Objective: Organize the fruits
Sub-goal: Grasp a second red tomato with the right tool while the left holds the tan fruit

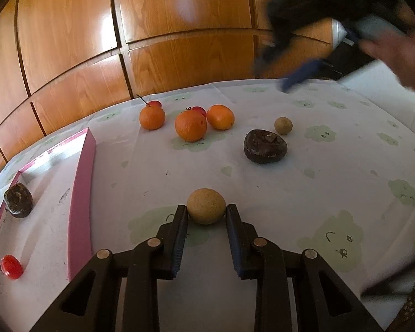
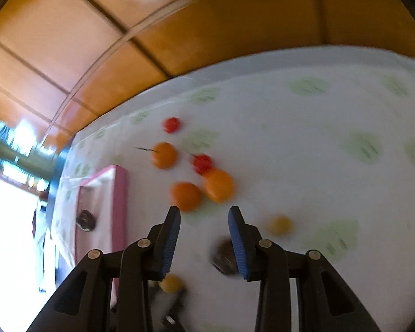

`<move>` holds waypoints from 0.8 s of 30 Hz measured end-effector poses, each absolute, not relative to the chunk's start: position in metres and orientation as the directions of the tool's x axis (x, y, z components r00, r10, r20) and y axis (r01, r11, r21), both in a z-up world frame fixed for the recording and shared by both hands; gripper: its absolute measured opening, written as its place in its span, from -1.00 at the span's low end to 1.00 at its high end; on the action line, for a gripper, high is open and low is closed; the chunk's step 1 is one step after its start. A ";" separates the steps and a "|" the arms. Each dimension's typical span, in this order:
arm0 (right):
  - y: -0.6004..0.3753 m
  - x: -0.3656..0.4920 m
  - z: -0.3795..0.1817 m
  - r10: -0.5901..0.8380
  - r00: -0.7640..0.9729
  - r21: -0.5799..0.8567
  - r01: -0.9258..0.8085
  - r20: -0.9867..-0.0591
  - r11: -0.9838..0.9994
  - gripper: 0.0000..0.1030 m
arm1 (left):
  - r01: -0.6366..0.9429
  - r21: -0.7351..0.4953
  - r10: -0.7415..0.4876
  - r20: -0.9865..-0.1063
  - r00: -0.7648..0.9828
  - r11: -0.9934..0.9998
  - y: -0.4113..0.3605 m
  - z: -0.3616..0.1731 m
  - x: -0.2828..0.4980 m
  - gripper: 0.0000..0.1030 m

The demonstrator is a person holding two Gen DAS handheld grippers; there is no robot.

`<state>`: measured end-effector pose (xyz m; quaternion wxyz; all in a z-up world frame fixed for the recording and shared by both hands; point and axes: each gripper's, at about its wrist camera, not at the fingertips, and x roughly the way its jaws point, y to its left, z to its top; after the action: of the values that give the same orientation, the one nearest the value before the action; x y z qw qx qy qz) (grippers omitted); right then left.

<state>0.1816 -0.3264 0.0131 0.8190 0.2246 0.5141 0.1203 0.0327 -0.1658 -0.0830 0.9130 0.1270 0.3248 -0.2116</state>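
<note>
Fruits lie scattered on the cloud-print tabletop [image 1: 290,193]: the left gripper [image 1: 206,209] has its jaws clamped on a round tan longan [image 1: 206,205], low centre. The right gripper [image 2: 204,211] holds nothing, jaws narrowly apart. Pink-walled tray [image 1: 81,193], lower left, holds a dark wrinkled fruit [image 1: 18,200] and a red tomato [image 1: 11,267].

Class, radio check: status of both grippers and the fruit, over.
Left gripper shut on tan round fruit. Right gripper empty, above the table. Pink tray holds two fruits. Path clear.

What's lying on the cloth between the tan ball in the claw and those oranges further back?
Nothing: in the left wrist view, the tablecloth is bare between the tan ball and the oranges.
</note>
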 end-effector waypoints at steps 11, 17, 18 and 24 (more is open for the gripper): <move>-0.275 0.302 -0.008 0.424 0.355 0.460 0.019 -0.833 0.888 -0.21 | 0.486 0.040 -0.355 -0.630 0.690 0.873 -0.160 -0.082 0.032 -0.45; -0.262 0.339 -0.033 0.383 0.332 0.432 0.086 -0.862 0.898 -0.20 | 0.504 0.027 -0.379 -0.625 0.683 0.863 -0.160 -0.082 0.031 -0.45; -0.261 0.343 -0.036 0.378 0.329 0.429 0.096 -0.866 0.898 -0.20 | 0.508 0.024 -0.384 -0.625 0.680 0.861 -0.160 -0.082 0.032 -0.45; -0.249 0.355 -0.047 0.292 0.349 0.345 0.101 -0.891 0.933 -0.25 | 0.523 0.012 -0.402 -0.623 0.671 0.852 -0.161 -0.083 0.033 -0.45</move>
<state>0.3546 -0.2493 -0.0468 0.8028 0.1731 0.5675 0.0594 0.0325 -0.1607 -0.0827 0.9090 0.0952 0.3161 -0.2544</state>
